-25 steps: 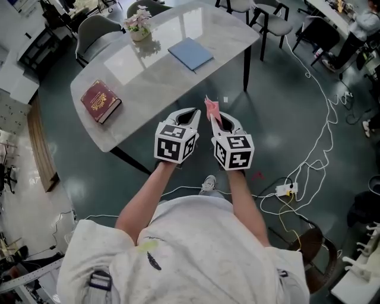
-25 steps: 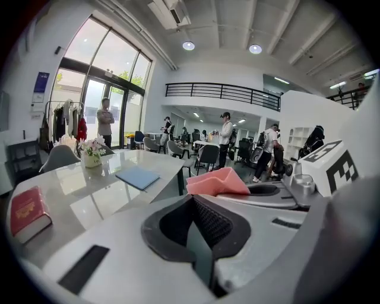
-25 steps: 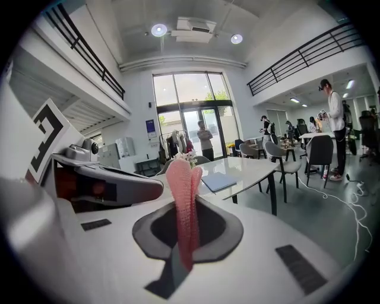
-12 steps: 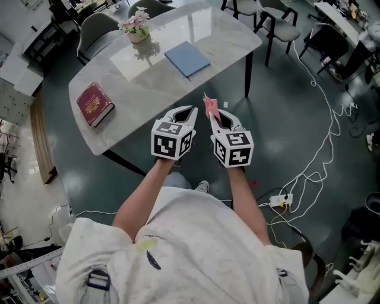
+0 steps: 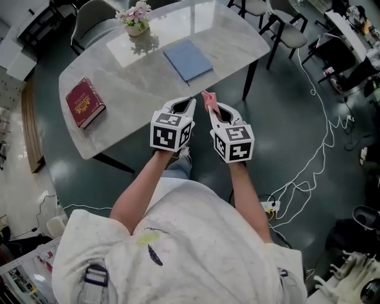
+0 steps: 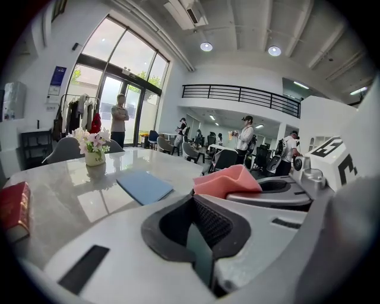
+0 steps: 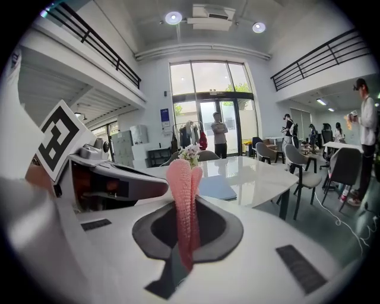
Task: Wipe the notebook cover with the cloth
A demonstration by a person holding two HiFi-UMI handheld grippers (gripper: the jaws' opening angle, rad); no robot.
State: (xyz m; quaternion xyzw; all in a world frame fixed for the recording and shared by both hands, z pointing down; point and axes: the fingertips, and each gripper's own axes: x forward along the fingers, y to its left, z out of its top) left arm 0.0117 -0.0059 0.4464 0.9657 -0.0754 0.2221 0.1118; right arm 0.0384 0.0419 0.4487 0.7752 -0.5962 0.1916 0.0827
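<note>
A blue notebook [image 5: 187, 59] lies flat on the grey marble table [image 5: 142, 89], near its right end. The same notebook [image 6: 144, 186] shows ahead in the left gripper view and, partly hidden, as the notebook [image 7: 218, 187] in the right gripper view. My right gripper [image 5: 209, 104] is shut on a folded pink cloth [image 5: 208, 100], which stands up between its jaws as the cloth [image 7: 184, 205]. My left gripper [image 5: 181, 105] is shut with nothing in it. Both hang side by side at the table's near edge, short of the notebook.
A dark red book [image 5: 85, 101] lies at the table's left end. A vase of flowers [image 5: 136, 18] stands at the far side. Chairs [image 5: 284, 27] ring the table. White cables [image 5: 314, 148] trail over the dark floor to the right. Several people stand in the hall beyond.
The table and its things have slid nearer in the head view; both grippers now reach the table's near edge. Their grip has not changed.
</note>
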